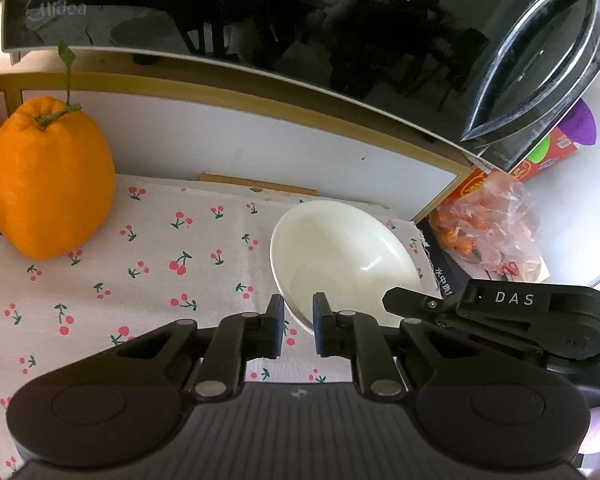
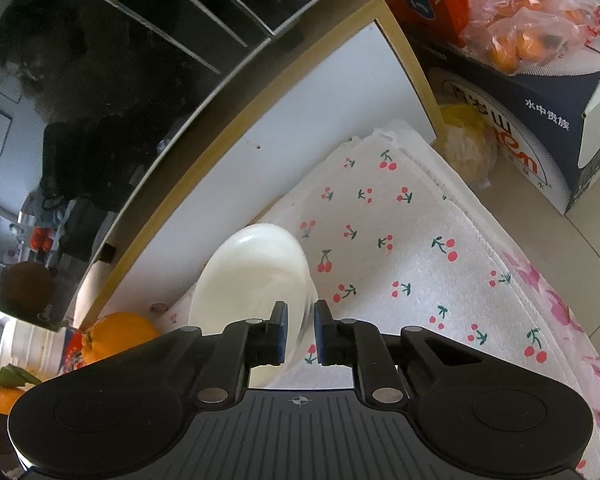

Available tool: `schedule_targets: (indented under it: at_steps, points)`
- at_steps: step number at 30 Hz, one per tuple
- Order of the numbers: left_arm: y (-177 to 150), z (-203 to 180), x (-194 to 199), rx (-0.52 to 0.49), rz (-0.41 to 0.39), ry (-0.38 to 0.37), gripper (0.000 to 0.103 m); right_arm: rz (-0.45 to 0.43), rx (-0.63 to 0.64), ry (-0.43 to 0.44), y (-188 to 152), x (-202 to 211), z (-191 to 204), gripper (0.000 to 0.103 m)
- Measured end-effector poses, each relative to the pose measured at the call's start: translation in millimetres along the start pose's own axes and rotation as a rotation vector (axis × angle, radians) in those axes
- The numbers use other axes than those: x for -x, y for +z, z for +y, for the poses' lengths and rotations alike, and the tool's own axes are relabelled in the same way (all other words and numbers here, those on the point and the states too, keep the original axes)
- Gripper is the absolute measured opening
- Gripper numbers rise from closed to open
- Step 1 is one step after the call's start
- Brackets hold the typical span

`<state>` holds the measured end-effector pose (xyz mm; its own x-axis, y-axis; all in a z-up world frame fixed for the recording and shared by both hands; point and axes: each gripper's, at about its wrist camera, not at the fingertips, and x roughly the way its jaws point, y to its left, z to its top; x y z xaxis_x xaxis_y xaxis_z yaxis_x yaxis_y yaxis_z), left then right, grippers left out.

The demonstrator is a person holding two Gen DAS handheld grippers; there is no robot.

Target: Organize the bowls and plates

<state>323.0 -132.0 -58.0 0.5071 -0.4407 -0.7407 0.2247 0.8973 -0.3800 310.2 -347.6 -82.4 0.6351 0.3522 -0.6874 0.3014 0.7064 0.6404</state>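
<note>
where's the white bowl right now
The white bowl sits tilted on the cherry-print cloth, right of the orange, its rim between both grippers' fingers.
</note>
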Motion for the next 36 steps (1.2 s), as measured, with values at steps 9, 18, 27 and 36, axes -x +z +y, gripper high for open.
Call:
schedule_targets:
  at_steps: [9, 18, 27, 36]
  points:
    - [0.3, -7.3, 25.7, -0.01, -0.014, 0.008, 0.013, -0.012, 0.014, 0.009, -5.4, 28.3, 18.2, 0.014]
    - [0.1, -17.3, 63.8, -0.023, -0.043, 0.005, 0.013, -0.033, 0.033, 0.025, -12.2, 68.3, 40.4, 0.014]
    - [-10.6, -23.2, 98.8, -0.031, -0.06, -0.001, 0.013, -0.05, 0.053, 0.029, -28.9, 108.9, 57.4, 0.014]
    - [-34.0, -27.0, 127.6, -0.028, -0.042, -0.006, 0.014, -0.053, 0.03, 0.05, -59.0, 144.9, 53.3, 0.014]
